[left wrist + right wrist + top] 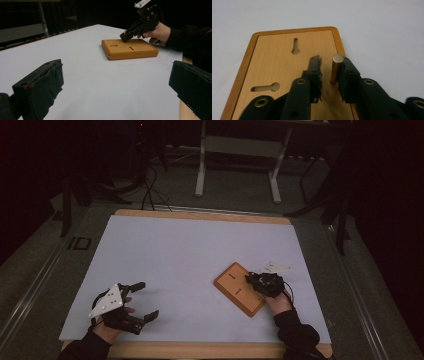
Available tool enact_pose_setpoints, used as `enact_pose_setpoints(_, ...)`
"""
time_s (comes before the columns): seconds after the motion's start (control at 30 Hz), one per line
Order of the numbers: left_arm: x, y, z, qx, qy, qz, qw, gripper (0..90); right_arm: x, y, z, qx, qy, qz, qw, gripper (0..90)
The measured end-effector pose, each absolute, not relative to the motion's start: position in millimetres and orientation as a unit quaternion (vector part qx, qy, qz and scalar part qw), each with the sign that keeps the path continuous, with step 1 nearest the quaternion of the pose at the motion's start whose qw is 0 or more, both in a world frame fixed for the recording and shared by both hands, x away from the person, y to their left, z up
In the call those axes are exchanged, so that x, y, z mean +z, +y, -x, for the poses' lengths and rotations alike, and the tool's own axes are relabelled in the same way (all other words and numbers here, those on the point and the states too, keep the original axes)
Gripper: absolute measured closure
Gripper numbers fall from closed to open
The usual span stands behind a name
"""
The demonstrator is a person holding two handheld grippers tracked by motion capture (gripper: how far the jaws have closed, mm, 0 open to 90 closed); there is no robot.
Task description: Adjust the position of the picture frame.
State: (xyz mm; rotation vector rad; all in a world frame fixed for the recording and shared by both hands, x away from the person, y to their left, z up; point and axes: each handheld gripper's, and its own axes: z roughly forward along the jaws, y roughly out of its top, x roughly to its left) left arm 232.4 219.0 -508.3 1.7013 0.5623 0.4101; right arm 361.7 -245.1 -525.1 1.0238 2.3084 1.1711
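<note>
A flat wooden board with two keyhole slots lies on the white table cover at the right. A short brass-coloured peg stands upright on the board near its edge. My right gripper points down at the board with the peg between its jaws. One pad lies against the peg, and a gap shows between the peg and the other pad. My left gripper rests at the near left of the table, open wide, with nothing between its jaws.
The white cover spreads over the table between the two hands. A wooden table edge runs along the front. Beyond the far edge, on the dark floor, stand a metal frame and some cables.
</note>
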Motion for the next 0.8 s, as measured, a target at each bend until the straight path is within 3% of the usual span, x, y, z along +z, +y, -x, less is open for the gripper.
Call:
enact_pose_setpoints(0.13, -508.4, 219.2, -232.5, 0.177, 0.243, -0.736, 0.607, 0.0, -525.1, -244.6, -363.3, 0.409, 0.811, -0.374, 0.185, 83.3)
enact_pose_setpoints(0.4, -509.0, 218.5, -233.0, 0.177, 0.245, -0.736, 0.607, 0.0, -524.8, -248.9, -367.8, 0.42, 0.803, -0.392, 0.158, 84.6)
enact_pose_setpoints(0.8, -509.1, 219.4, -232.8, 0.177, 0.247, -0.734, 0.607, 0.0, -524.0, -250.7, -367.3, 0.429, 0.801, -0.386, 0.159, 85.0)
